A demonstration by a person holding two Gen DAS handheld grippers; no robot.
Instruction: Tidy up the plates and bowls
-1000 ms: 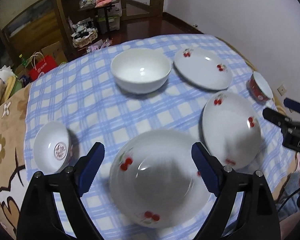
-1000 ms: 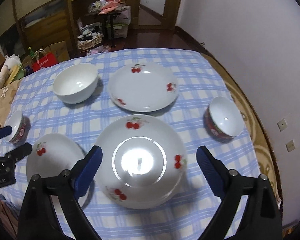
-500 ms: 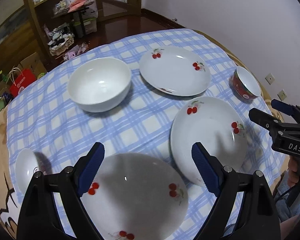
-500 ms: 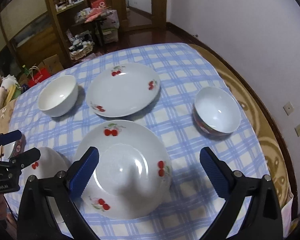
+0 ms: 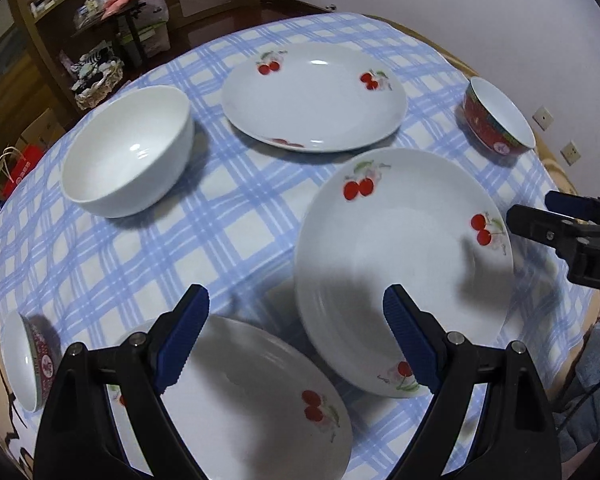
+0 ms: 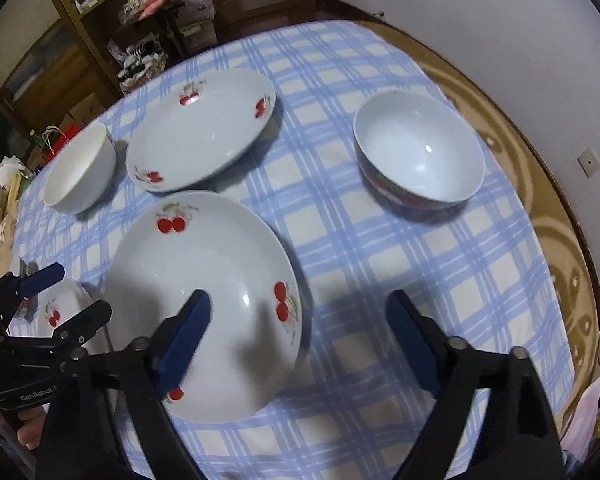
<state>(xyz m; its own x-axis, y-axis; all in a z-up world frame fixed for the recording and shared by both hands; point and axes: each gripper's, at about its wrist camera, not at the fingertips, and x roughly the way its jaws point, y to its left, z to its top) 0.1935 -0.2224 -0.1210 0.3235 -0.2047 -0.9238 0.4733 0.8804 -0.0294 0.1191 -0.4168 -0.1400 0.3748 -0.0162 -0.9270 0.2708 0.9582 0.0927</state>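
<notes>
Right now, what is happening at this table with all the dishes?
A person holds a hand-held gripper in each hand above a round table with a blue checked cloth. Nothing is picked up yet. The left hand-held gripper is open over the near cherry plate. The right hand-held gripper has its jaws closing, one finger over the rim of the middle cherry plate, without touching it. A third cherry plate, a white bowl and two red bowls lie separately.
</notes>
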